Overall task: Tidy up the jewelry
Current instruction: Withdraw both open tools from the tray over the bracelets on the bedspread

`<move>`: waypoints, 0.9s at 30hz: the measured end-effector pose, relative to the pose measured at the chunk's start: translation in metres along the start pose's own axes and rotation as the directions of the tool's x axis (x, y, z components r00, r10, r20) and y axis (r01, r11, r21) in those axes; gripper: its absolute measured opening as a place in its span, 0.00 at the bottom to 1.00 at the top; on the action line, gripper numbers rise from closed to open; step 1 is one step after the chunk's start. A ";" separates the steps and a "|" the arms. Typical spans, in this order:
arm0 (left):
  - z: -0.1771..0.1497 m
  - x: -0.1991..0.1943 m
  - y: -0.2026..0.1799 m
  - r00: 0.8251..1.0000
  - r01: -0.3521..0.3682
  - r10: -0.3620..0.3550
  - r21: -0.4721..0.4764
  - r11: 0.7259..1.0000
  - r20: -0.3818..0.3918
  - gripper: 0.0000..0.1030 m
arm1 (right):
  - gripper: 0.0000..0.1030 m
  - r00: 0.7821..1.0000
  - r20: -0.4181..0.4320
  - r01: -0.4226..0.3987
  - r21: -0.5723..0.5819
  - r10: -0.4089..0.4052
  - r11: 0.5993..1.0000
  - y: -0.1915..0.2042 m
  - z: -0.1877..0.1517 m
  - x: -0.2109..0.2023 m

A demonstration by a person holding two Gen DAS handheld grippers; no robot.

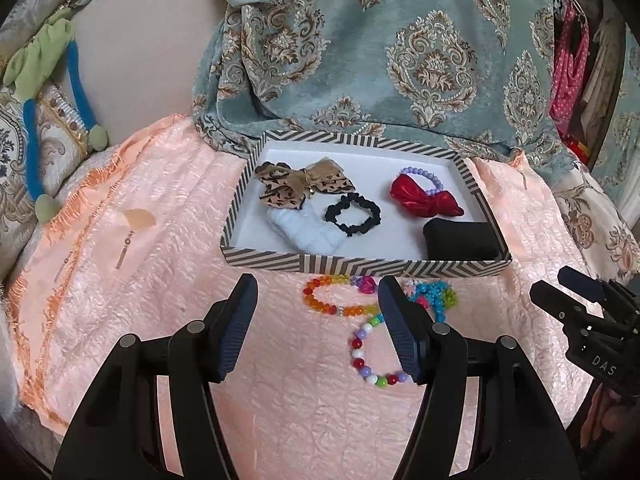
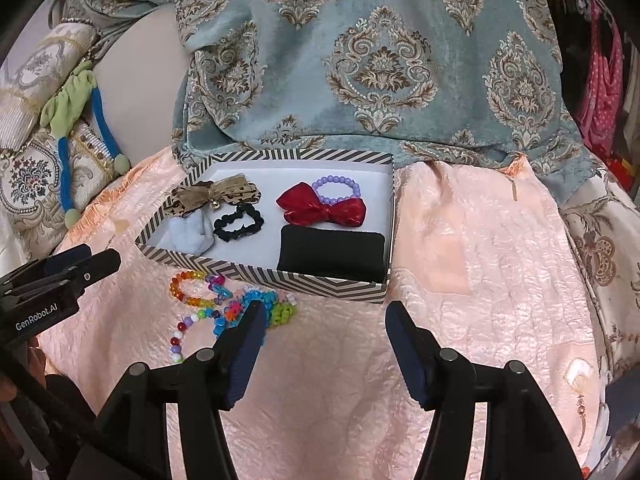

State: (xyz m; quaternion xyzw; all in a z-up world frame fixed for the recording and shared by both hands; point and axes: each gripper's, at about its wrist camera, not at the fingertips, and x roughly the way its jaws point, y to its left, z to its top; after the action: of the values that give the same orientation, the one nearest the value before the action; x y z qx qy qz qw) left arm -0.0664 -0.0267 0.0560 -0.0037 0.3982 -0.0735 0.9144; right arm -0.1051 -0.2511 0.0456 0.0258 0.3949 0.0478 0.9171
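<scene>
Left gripper wide, holding nothing, hovering over pink bedspread just short of loose bracelets. Right gripper wide too, nothing held.

Striped box already holds: leopard bow, white scrunchie, black scrunchie, red bow, purple bracelet, black cushion.

Left outside, touching in cluster near box front: rainbow bracelet, blue flower bracelet, round-bead bracelet. Judged over halfway.

Writing: "DAS" on right gripper body, "GenRobot.AI" on left.

Peach quilt under teal (damask-patterned) drape.
</scene>
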 end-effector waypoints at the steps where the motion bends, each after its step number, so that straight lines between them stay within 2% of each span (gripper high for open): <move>1: 0.000 0.001 0.000 1.000 0.004 -0.004 0.001 1.000 -0.004 0.61 | 0.58 1.000 -0.001 0.000 0.002 0.000 1.000 0.000 0.000 0.000; 7: -0.001 0.003 -0.007 1.000 0.008 -0.007 0.034 0.999 -0.007 0.61 | 0.58 1.000 -0.006 -0.004 0.004 0.004 1.000 0.000 0.001 0.002; 18: -0.003 0.015 -0.003 0.999 0.025 -0.025 0.011 1.000 -0.038 0.61 | 0.58 1.000 -0.027 -0.010 0.004 0.010 1.000 -0.001 0.000 0.011; 27: -0.005 0.030 0.019 0.992 0.074 -0.081 -0.071 0.995 -0.100 0.61 | 0.58 0.997 -0.059 -0.048 0.002 0.048 0.999 -0.002 -0.007 0.025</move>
State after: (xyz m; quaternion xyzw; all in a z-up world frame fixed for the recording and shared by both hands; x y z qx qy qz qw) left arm -0.0475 -0.0121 0.0298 -0.0462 0.4467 -0.0957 0.8883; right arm -0.0927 -0.2500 0.0225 0.0340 0.4209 0.0705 0.9037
